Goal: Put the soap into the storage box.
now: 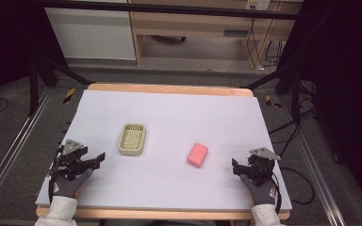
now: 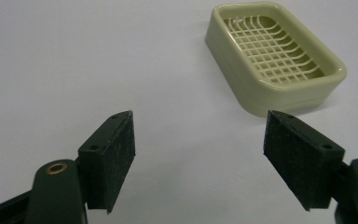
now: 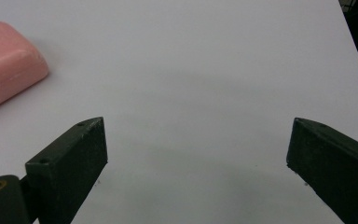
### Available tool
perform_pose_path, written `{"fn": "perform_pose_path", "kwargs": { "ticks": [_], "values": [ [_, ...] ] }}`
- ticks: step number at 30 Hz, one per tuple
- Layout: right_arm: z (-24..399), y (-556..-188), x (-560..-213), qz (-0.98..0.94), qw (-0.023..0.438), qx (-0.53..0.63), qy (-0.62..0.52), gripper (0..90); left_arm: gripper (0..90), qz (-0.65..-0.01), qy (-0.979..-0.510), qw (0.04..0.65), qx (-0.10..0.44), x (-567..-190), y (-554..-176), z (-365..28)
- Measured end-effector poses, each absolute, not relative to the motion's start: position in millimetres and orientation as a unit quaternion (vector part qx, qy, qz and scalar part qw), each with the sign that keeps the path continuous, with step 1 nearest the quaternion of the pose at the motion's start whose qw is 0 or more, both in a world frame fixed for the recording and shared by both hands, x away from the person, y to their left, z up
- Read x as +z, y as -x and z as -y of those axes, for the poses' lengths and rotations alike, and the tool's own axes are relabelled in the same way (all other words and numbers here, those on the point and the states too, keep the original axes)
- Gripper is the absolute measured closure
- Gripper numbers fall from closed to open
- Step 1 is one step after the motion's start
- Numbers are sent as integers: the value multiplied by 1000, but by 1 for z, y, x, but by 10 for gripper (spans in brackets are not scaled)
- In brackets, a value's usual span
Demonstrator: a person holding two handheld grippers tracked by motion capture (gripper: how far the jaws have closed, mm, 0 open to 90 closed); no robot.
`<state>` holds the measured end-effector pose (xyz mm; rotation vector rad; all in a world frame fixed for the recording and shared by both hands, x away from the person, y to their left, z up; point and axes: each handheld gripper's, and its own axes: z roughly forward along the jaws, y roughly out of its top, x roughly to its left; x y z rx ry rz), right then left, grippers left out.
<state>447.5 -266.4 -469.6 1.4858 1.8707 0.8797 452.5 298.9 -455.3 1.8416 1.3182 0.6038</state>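
A cream soap dish [image 1: 132, 139] with a grid bottom lies empty on the white table, left of centre; the left gripper view has the soap dish [image 2: 275, 56] ahead and to the right. A pink soap bar [image 1: 197, 155] lies flat right of centre, and the same soap bar [image 3: 4, 63] sits at the left edge of the right gripper view. My left gripper [image 1: 99, 159] rests near the table's left front, jaws wide apart and empty [image 2: 198, 158]. My right gripper [image 1: 236, 168] stands at the right front, also open with nothing between its jaws [image 3: 198, 154].
The white table sheet [image 1: 169, 113] has a wooden edge at front and back. Dark frame rails and cables run along both sides on the floor. A wooden cabinet stands beyond the far edge.
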Motion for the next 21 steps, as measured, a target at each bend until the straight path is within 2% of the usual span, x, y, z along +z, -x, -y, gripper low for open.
{"fn": "perform_pose_path", "kwargs": {
  "ticks": [21],
  "values": [
    [272,-444,-469,-701,293,326,-563,69,274,-477,-745,411,219,-435,-444,-251]
  ]
}}
